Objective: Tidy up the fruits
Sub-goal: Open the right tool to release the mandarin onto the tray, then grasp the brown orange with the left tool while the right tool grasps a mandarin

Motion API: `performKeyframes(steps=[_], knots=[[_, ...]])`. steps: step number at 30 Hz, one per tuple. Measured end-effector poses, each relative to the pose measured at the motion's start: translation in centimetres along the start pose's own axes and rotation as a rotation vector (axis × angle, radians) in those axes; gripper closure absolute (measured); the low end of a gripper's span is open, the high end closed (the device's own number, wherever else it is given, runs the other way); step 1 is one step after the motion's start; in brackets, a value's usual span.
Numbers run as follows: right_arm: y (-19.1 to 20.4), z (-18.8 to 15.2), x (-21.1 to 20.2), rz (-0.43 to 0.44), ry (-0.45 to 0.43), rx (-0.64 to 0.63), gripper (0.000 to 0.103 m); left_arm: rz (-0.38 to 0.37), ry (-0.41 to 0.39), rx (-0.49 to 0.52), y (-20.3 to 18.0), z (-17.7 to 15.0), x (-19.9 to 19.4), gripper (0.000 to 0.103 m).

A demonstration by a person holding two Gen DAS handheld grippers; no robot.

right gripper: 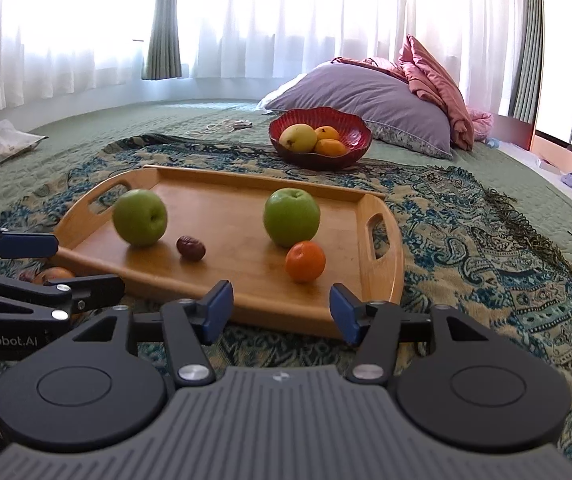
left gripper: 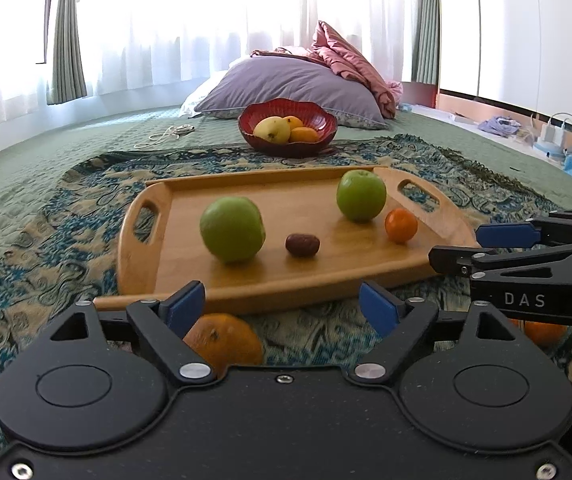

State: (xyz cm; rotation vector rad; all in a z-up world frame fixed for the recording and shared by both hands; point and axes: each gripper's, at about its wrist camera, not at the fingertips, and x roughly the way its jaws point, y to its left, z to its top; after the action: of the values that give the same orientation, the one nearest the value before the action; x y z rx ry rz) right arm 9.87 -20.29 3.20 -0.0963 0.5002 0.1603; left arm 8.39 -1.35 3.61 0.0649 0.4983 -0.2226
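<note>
Room: a bed under a green quilt, bright curtained window across the top of both views, a grey pillow (left gripper: 286, 84) upper centre.
Surface: a patterned blanket (right gripper: 465, 240) spread over the quilt; the wooden tray (left gripper: 174, 276) lies on it, centre frame.
On tray: two green apples (left gripper: 232, 228) (left gripper: 361, 196), a small orange (left gripper: 401, 225) just beside the right apple, a dark date (left gripper: 302, 245) between the apples.
Red bowl (right gripper: 355, 140): beyond the tray, holding yellow and orange fruit.
Loose fruit: one big orange (left gripper: 226, 342) on the blanket, lower centre of the left view, in front of the tray.
My left claw (left gripper: 282, 306): fingers apart, gripping nothing; the big orange sits below and just behind them.
My right claw (right gripper: 280, 306): fingers apart, empty, lined up toward the small orange.
Step in hand (judgement): between picks, both claws free.
Next move (judgement): choose one fruit, straddle it, close gently; round fruit may roll.
</note>
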Motion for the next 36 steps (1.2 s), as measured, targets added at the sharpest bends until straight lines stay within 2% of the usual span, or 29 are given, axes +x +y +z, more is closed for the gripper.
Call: performKeyframes(steps=[6,11,15,23,32,34,36], knots=[[1.0,-1.5,-1.0,-0.003,-0.004,-0.017,0.032,0.009,0.018,-0.009,0.2,-1.2,-0.7,0.019],[1.0,-2.8,-1.6,0.004,-0.007,0.02,0.03,0.038,0.014,-0.01,0.5,-1.7,-0.8,0.018],[1.2,-3.8,-2.2,-0.014,-0.014,0.021,0.028,0.074,0.009,-0.02,0.9,-2.0,-0.8,0.016],[1.0,-5.2,-2.7,-0.052,-0.005,0.045,0.028,0.09,0.038,-0.063,1.9,-2.8,0.0,0.016],[1.6,-5.4,-2.0,-0.123,0.022,-0.02,0.028,0.098,0.055,-0.068,2.0,-3.1,0.8,0.016],[1.7,-5.3,-1.8,-0.12,0.03,-0.028,0.032,0.091,0.06,-0.074,2.0,-3.2,1.0,0.017],[1.7,-5.2,-1.7,-0.116,0.042,-0.033,0.035,0.088,0.068,-0.077,2.1,-3.3,1.2,0.025]])
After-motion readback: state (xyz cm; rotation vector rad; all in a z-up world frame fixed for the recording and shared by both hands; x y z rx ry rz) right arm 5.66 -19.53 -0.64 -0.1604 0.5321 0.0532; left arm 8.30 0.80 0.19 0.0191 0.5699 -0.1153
